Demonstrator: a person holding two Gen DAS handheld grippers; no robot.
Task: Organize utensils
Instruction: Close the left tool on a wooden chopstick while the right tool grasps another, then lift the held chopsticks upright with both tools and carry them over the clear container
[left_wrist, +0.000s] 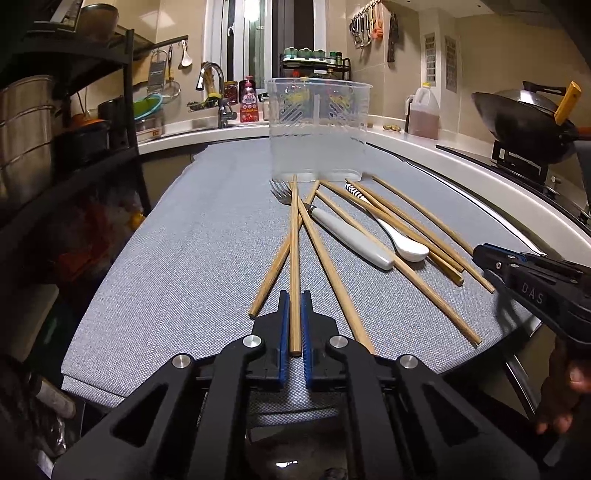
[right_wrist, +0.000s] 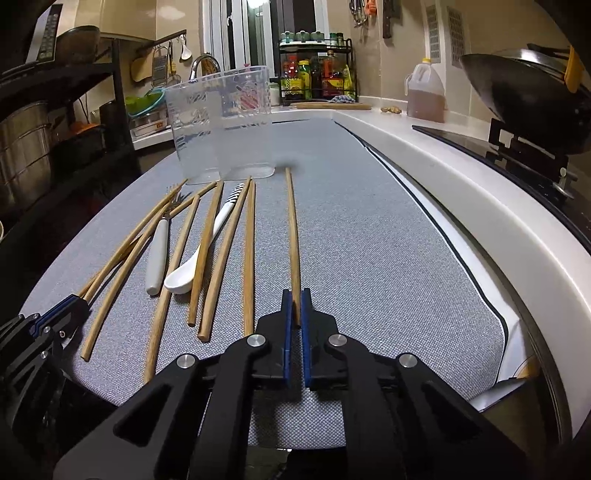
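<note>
While each tool clamps one chopstick, left tool (left_wrist: 294, 314) and right tool (right_wrist: 295, 310), loose chopsticks (left_wrist: 332, 258), a fork (left_wrist: 347, 236) and a spoon (left_wrist: 402, 243) crowd the tabletop (left_wrist: 177, 236) before the bin (left_wrist: 317, 129) near its far edge. Only the right view shows the spice bottles (right_wrist: 317, 77).

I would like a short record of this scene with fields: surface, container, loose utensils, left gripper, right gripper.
surface: grey cloth mat on a kitchen counter
container: clear plastic holder, upright at the far end of the mat, nothing visible inside
loose utensils: wooden chopsticks, white-handled fork, white spoon, all lying on the mat
left gripper: shut on one chopstick, near its end
right gripper: shut on another chopstick, apart from the pile
</note>
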